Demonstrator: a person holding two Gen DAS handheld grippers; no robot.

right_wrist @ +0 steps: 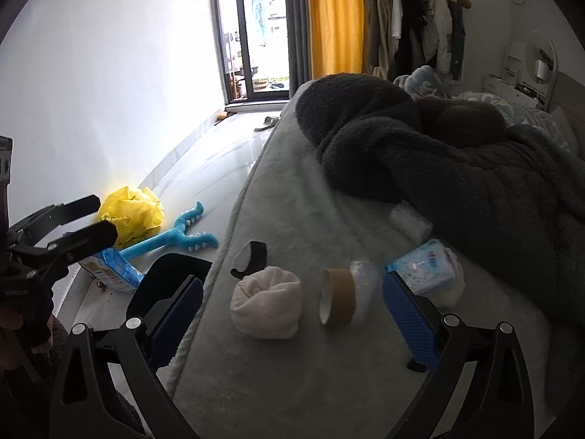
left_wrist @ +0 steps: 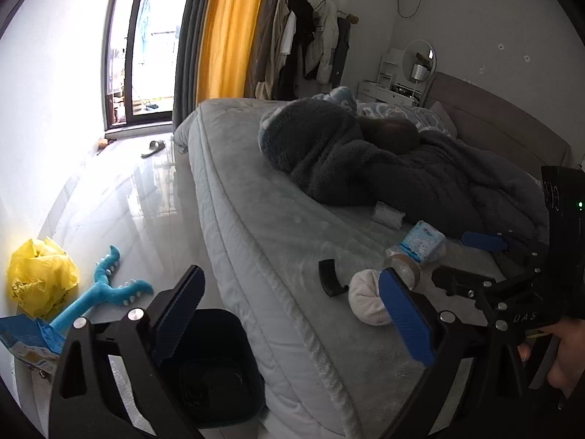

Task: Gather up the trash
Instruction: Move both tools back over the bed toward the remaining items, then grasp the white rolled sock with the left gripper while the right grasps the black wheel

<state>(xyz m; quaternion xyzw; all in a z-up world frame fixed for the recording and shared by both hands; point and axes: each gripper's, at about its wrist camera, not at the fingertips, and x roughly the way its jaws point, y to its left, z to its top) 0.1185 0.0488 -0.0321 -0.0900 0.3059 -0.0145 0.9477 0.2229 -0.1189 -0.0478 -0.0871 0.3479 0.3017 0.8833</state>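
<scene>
On the grey bed lie a white cloth ball, a brown tape roll with clear plastic behind it, a blue tissue pack, a black hook-shaped piece and a white crumpled wad. My right gripper is open, hovering just short of the ball and the roll. My left gripper is open too, held over the bed's edge and a dark bin on the floor. The left wrist view shows the cloth ball and the right gripper beyond it.
On the floor by the wall lie a yellow plastic bag, a blue toy and a blue-white package. A dark fleece blanket is heaped on the bed. A slipper lies near the balcony door.
</scene>
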